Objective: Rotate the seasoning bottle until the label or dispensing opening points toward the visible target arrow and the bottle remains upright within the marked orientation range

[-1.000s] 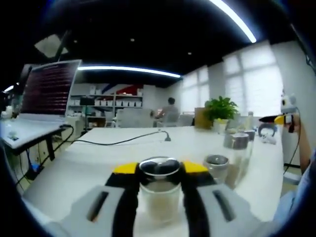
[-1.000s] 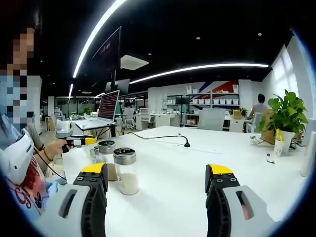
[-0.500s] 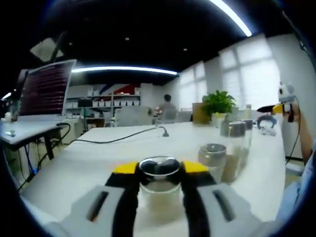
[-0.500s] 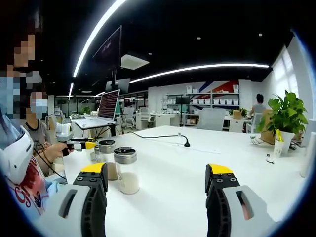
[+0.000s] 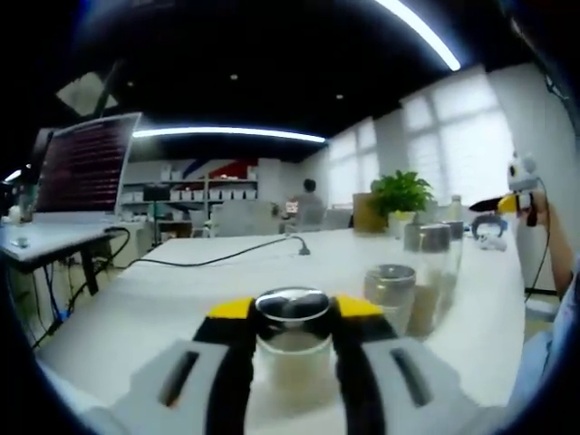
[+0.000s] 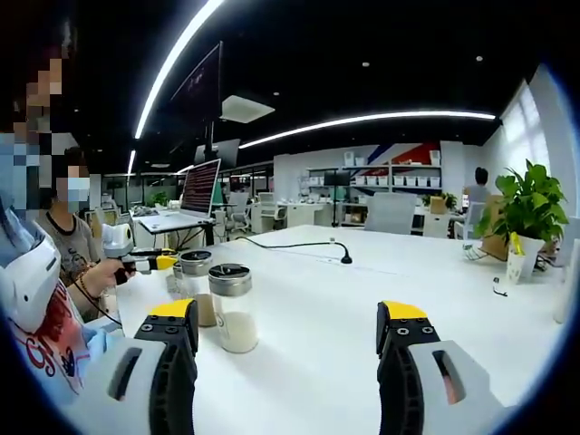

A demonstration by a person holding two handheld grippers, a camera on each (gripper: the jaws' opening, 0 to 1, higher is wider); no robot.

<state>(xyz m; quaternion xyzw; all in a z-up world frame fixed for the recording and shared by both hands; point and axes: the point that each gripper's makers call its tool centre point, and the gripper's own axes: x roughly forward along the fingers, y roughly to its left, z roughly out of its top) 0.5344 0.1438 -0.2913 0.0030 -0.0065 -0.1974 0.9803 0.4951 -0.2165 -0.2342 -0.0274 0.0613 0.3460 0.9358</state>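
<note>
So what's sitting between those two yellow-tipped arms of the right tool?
Nothing: in the right gripper view, bare white table lies between the open right tool's arms. The seasoning bottles stand off to its left.

no legible text, label or sign.

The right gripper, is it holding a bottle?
No, the right gripper is open on nothing; the seasoning bottles stand off to its left on the white table.
</note>
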